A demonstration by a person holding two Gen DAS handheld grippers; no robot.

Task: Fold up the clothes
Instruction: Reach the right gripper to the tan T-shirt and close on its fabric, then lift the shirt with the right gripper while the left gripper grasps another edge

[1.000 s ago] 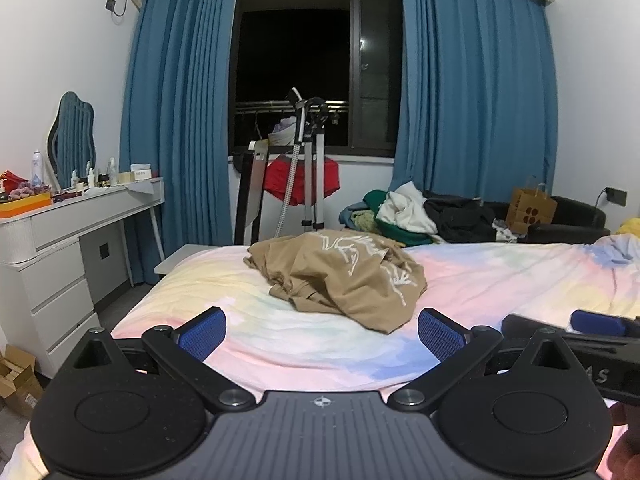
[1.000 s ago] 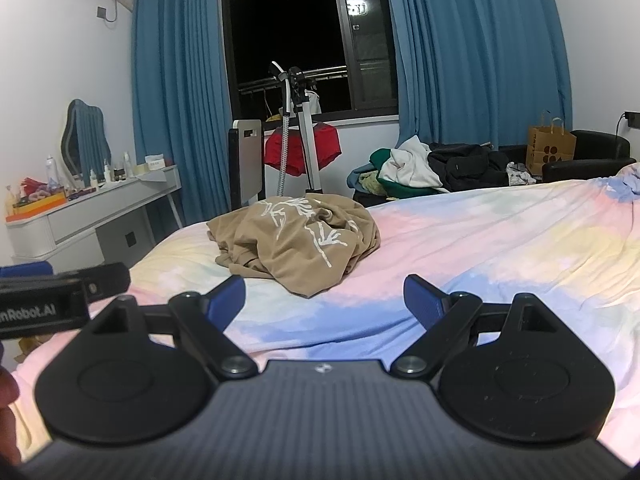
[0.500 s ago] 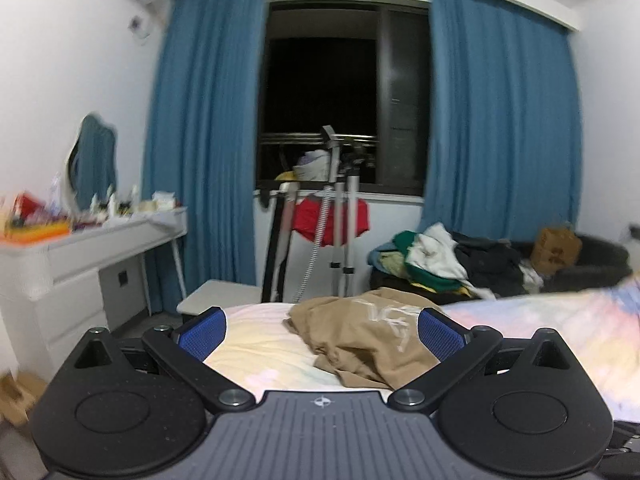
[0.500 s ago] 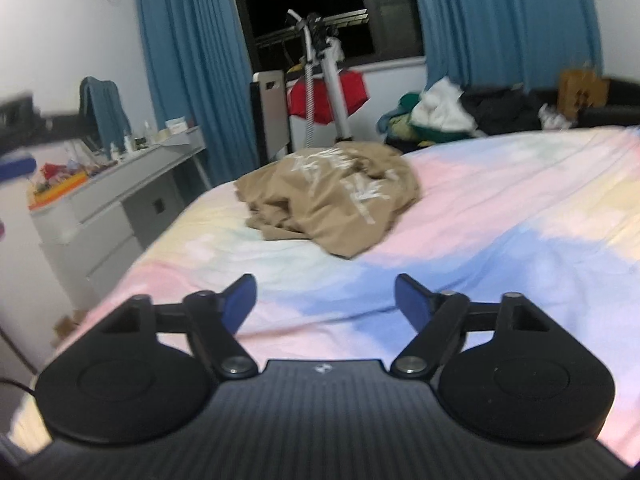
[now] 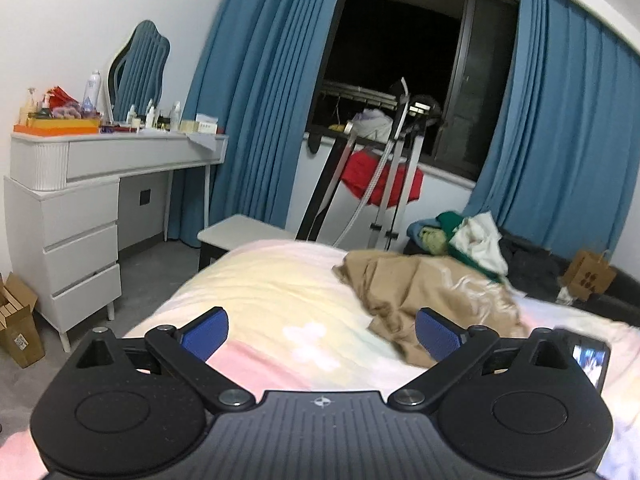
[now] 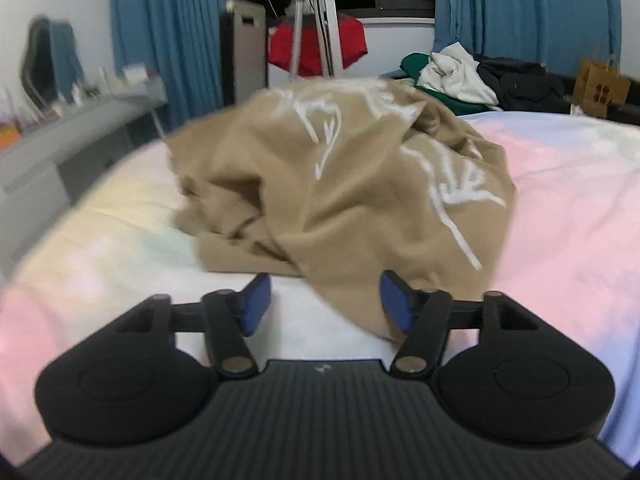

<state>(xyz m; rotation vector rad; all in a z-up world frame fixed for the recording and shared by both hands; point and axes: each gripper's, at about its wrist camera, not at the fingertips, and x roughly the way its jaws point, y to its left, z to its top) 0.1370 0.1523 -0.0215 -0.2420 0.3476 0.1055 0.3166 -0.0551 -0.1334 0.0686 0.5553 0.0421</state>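
A crumpled tan garment [image 6: 352, 184] with white print lies in a heap on the pastel bedsheet [image 6: 560, 208]. My right gripper [image 6: 325, 300] is open and low over the sheet, its blue pads [image 6: 256, 300] straddling the garment's near edge, nothing pinched. In the left wrist view the same tan garment [image 5: 424, 292] lies ahead and to the right. My left gripper [image 5: 320, 334] is open above the bedsheet [image 5: 272, 300], left of the heap, its right pad at the cloth's edge. The other gripper's body [image 5: 588, 356] shows at the right.
A white dresser [image 5: 76, 200] with bottles stands left of the bed, cardboard boxes [image 5: 16, 320] beside it. Past the bed's far edge stand a small white bench [image 5: 244, 232], a metal rack with a red cloth [image 5: 384, 176], a clothes pile [image 6: 464, 76] and a paper bag [image 6: 600, 88].
My right gripper has moved forward and down to the tan garment's near edge. My left gripper has swung left and tilted, and the garment now sits to its right.
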